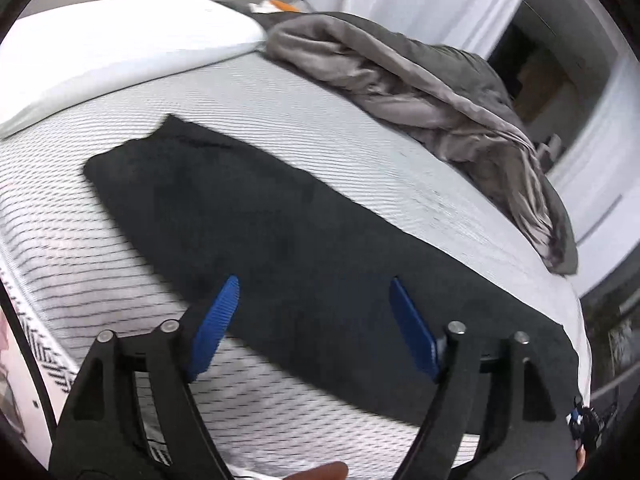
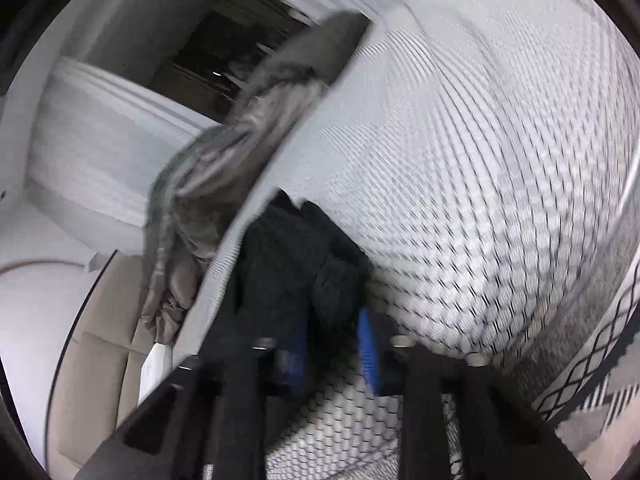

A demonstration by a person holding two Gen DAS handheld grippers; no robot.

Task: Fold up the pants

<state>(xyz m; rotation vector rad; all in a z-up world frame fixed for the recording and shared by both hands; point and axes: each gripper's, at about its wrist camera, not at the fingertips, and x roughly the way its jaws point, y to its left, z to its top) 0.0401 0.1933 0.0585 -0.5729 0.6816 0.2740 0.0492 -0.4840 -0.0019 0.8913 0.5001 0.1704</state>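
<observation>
The black pants (image 1: 256,216) lie flat in a long strip across the white patterned mattress (image 1: 72,240). My left gripper (image 1: 314,286) hovers just above their near part, its blue pads wide apart and empty. In the right wrist view my right gripper (image 2: 332,320) is shut on a bunched end of the black pants (image 2: 304,256) near the mattress edge (image 2: 460,200). The view is motion-blurred.
A crumpled grey blanket (image 1: 420,92) lies on the far right side of the bed and hangs over the edge (image 2: 208,184). A white pillow (image 1: 120,52) lies at the far left. White wall panels and a dark opening (image 1: 536,68) stand beyond the bed.
</observation>
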